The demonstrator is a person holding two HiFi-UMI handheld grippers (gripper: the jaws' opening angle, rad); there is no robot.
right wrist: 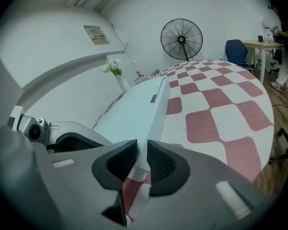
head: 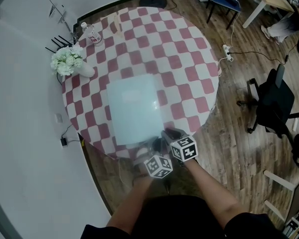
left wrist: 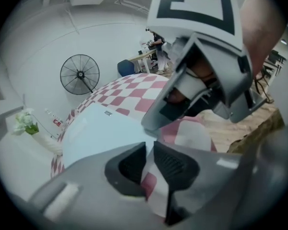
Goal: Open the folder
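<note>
A pale blue folder (head: 133,108) lies shut and flat on the round table with the red and white checked cloth (head: 189,59). Both grippers are at its near edge, close together. In the left gripper view the folder's (left wrist: 103,128) near corner runs into the narrow slit between the pads of my left gripper (left wrist: 150,162), which sits at the corner (head: 145,152). In the right gripper view the folder's (right wrist: 134,109) thin edge passes between the pads of my right gripper (right wrist: 142,159), which pinch it; in the head view that gripper (head: 168,134) is at the folder's near right corner.
A white vase of flowers (head: 70,62) and a bottle (head: 91,34) stand at the table's far left rim. A black office chair (head: 276,101) and a power strip (head: 227,53) are on the wooden floor to the right. A standing fan (right wrist: 181,37) is beyond the table.
</note>
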